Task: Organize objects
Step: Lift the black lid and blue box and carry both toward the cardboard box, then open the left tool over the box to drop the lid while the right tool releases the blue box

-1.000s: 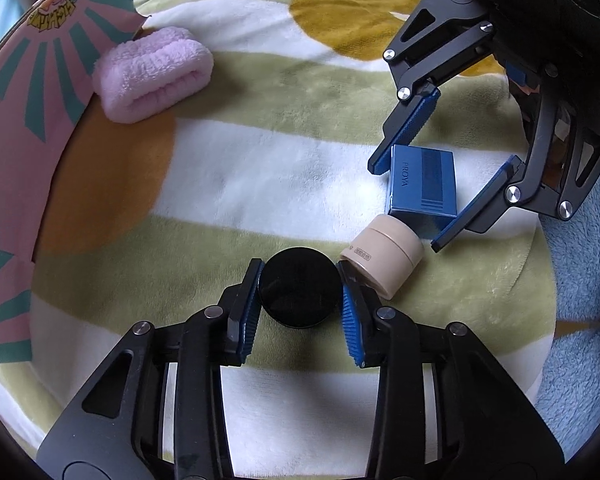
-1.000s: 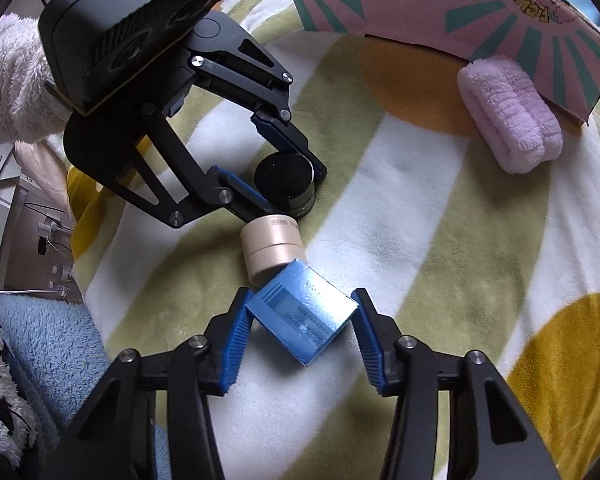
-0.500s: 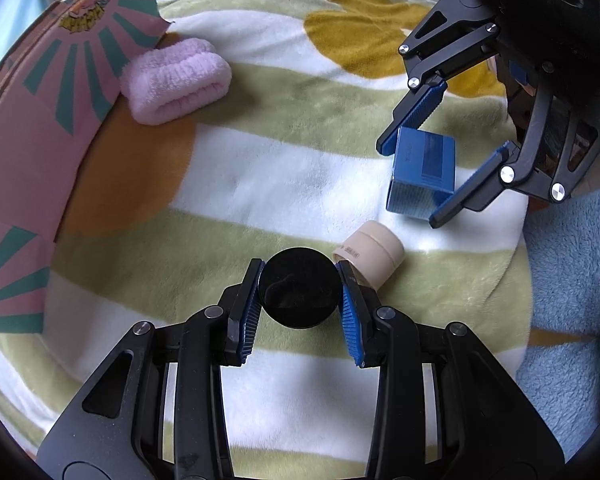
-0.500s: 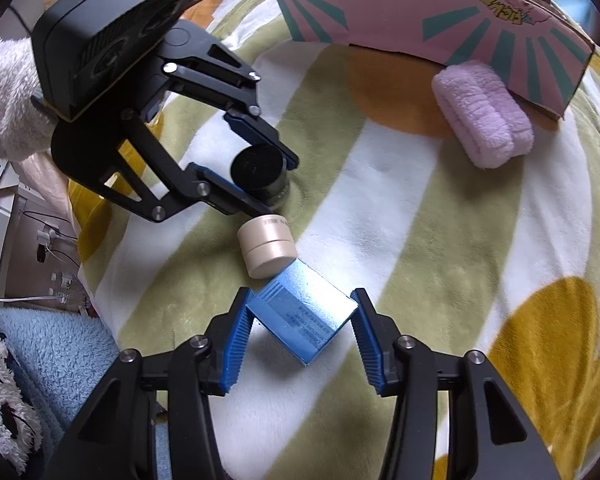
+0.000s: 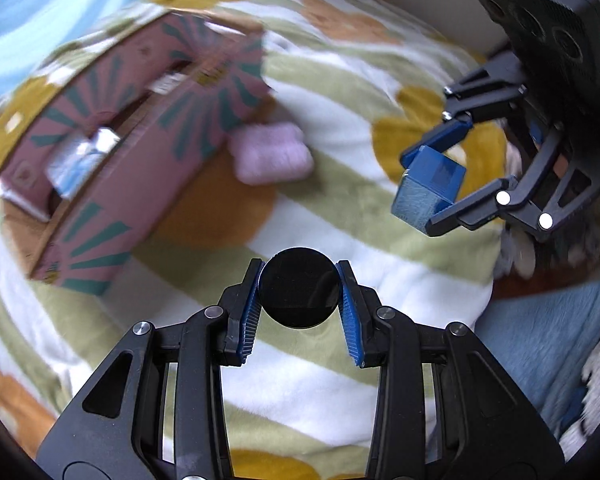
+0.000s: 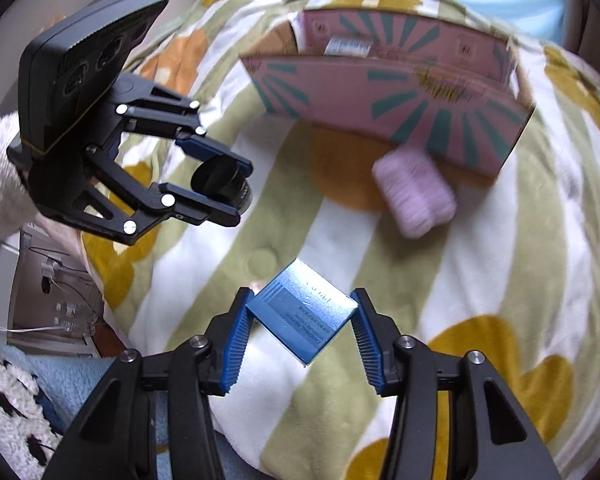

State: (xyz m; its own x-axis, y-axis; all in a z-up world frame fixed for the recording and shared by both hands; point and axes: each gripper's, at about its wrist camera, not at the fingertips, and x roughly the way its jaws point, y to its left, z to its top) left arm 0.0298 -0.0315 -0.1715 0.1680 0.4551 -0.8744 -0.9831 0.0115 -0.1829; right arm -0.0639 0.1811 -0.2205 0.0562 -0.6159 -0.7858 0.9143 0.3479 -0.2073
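Both items lifted off blanket (image 5: 400, 292), heading for bin (image 6: 400, 92).
Left gripper (image 5: 299, 300) clamped on jar (image 5: 299, 294), right gripper (image 6: 302, 320) clamped on box (image 6: 302, 316); both now airborne between jaws, stowing next.

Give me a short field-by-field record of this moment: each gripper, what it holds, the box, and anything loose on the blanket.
left gripper: shut on the round black-lidded jar, lifted above the blanket
right gripper: shut on the small blue rectangular carton, held corner to corner, also lifted
pink cardboard box with teal sunburst print: open at the top, something pale inside, too blurred to identify
fluffy pink rolled cloth: on the blanket, against the box's front wall
striped green, white and mustard fleece blanket: covers the surface
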